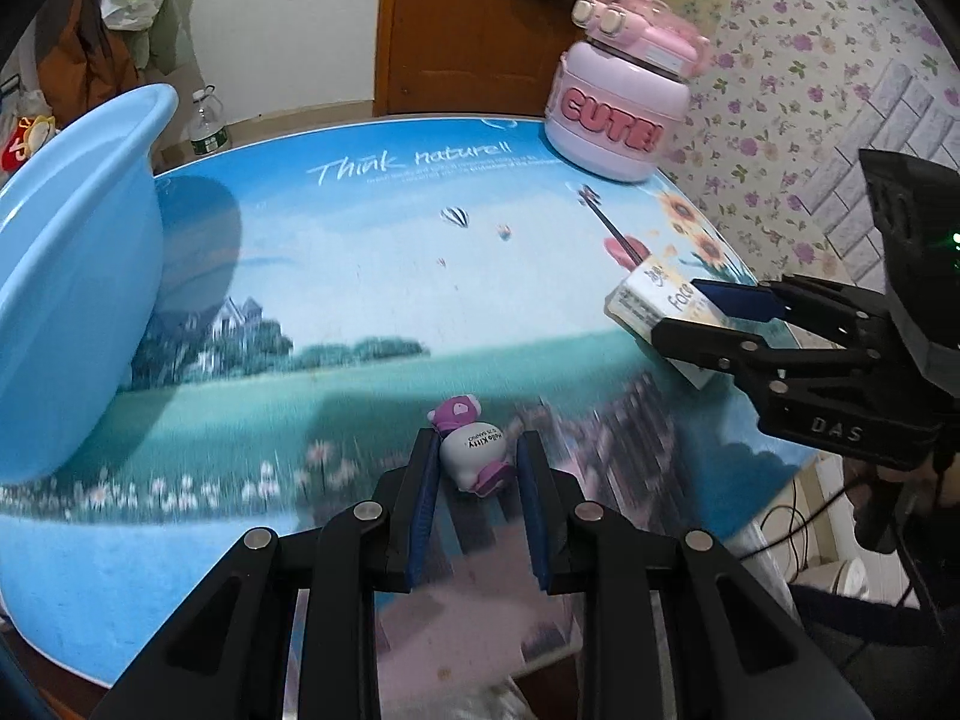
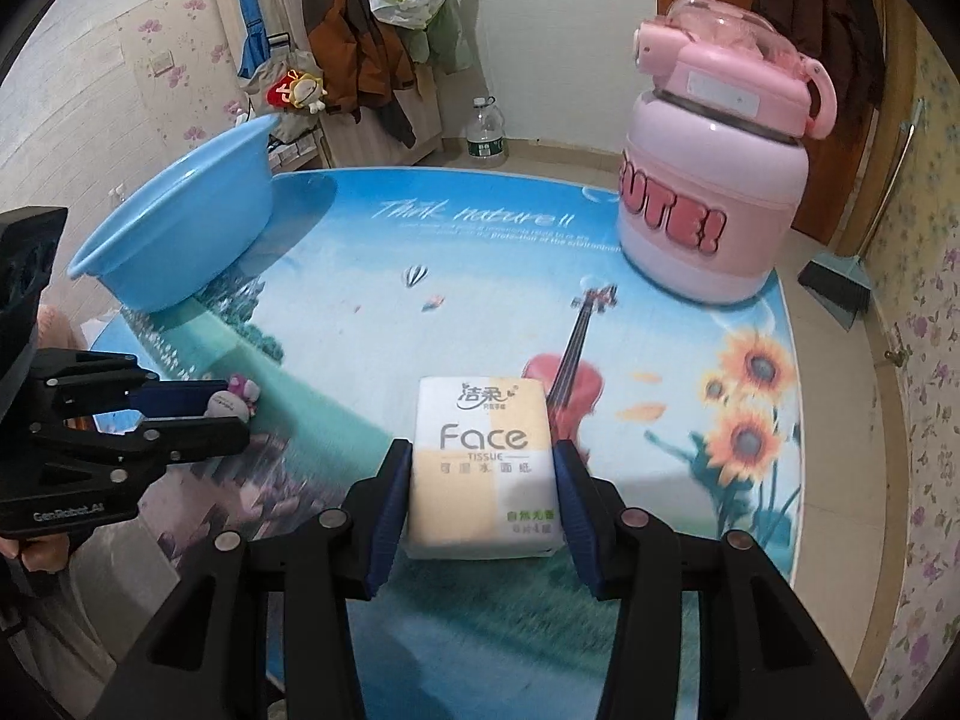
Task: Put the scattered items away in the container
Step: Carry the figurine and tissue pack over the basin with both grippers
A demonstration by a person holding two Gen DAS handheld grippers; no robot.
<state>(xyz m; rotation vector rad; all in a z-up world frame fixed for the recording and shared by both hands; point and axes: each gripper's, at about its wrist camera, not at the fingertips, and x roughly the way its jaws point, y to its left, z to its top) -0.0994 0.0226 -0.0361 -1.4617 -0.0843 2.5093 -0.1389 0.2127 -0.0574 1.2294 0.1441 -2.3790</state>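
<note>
The Hello Kitty figure (image 1: 474, 450) sits clamped between the blue pads of my left gripper (image 1: 477, 456), head pointing away from me. The tissue pack (image 2: 483, 465) is pinched across its width in my right gripper (image 2: 483, 480), its printed face up and its far end sticking out past my fingertips. Both look lifted just off the table (image 2: 360, 324).

To do this carry well, I judge I should keep both grips firm, travel level and clear the rim before letting go. The figure is rounded and may twist out, so no jerks.

The blue basin (image 1: 90, 252) lies ahead and to the left of my left gripper, near it. From my right gripper it sits far off to the left. The pink jug (image 2: 714, 198) stands ahead-right, well apart.
</note>
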